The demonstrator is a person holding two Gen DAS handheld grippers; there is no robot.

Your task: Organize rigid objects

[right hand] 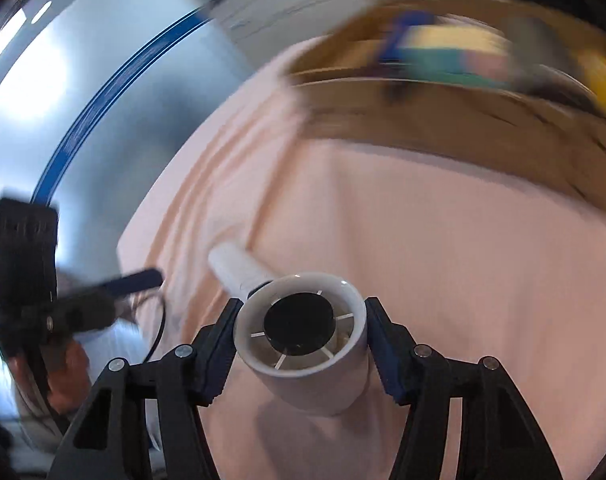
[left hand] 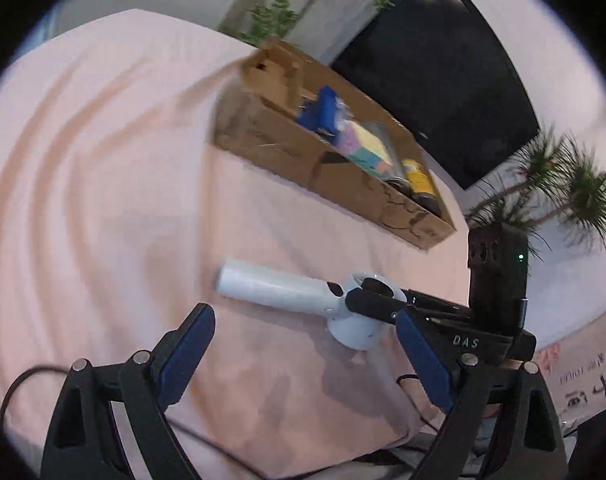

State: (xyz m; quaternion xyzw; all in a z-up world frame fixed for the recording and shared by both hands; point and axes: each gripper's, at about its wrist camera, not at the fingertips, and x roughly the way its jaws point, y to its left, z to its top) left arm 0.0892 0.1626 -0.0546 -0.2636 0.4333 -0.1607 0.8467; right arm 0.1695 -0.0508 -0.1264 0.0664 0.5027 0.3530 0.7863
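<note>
A white handheld fan (left hand: 271, 290) with a long handle and a round head is held above the pink cloth. My right gripper (right hand: 301, 334) is shut on the fan's round head (right hand: 303, 332), one pad on each side; it also shows in the left wrist view (left hand: 373, 300). My left gripper (left hand: 303, 356) is open and empty, just below and in front of the fan. A cardboard box (left hand: 299, 152) at the back holds a blue object (left hand: 321, 110), a pastel block (left hand: 363, 146) and a yellow can (left hand: 419, 180).
The pink cloth (left hand: 103, 184) covers the table and is wrinkled. A black screen (left hand: 443, 72) and potted plants (left hand: 563, 192) stand behind the box. A black cable (left hand: 207, 440) runs along the near edge. The box (right hand: 443, 120) is blurred in the right wrist view.
</note>
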